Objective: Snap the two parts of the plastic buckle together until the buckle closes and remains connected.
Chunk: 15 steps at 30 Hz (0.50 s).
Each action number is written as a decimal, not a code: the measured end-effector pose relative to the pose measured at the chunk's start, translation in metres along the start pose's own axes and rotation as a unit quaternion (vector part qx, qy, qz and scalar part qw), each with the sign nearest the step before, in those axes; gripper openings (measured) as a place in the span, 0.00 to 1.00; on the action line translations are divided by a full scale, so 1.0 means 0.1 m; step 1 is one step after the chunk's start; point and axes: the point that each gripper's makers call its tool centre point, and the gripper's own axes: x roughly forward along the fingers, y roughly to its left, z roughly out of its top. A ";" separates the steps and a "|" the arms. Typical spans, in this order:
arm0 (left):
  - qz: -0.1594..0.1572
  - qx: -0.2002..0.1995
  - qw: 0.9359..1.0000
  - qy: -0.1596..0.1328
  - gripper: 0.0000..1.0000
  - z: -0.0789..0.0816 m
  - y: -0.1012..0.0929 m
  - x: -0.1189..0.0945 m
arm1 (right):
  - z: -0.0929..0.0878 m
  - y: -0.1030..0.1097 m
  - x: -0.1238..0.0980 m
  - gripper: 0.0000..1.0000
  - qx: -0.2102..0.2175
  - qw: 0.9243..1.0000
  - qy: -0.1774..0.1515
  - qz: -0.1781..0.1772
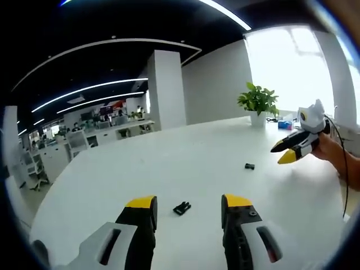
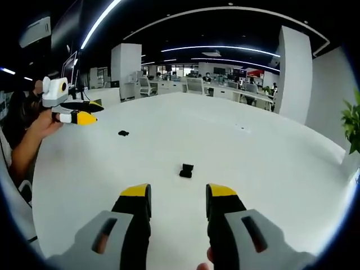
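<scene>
Two small black buckle parts lie apart on the white round table. One part sits just ahead of my left gripper, whose yellow-tipped jaws stand open on either side of it without touching it. The other part lies further right, below the right gripper, which a hand holds above the table. In the right gripper view that second part lies just ahead of my open right gripper. The first part is at the far left, under the left gripper.
A potted plant stands at the table's far edge by the bright window. A white pillar and office desks with chairs lie beyond the table. A person's forearm reaches in along the table's left edge.
</scene>
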 end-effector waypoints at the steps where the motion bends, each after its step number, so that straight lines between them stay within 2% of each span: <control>1: -0.001 0.001 1.000 0.001 0.46 0.00 0.00 0.00 | 0.01 0.00 0.00 0.39 -0.002 1.000 0.000 0.001; 15: -0.009 0.004 1.000 0.017 0.46 -0.05 0.03 0.06 | 0.09 -0.01 0.05 0.38 -0.007 1.000 -0.001 0.004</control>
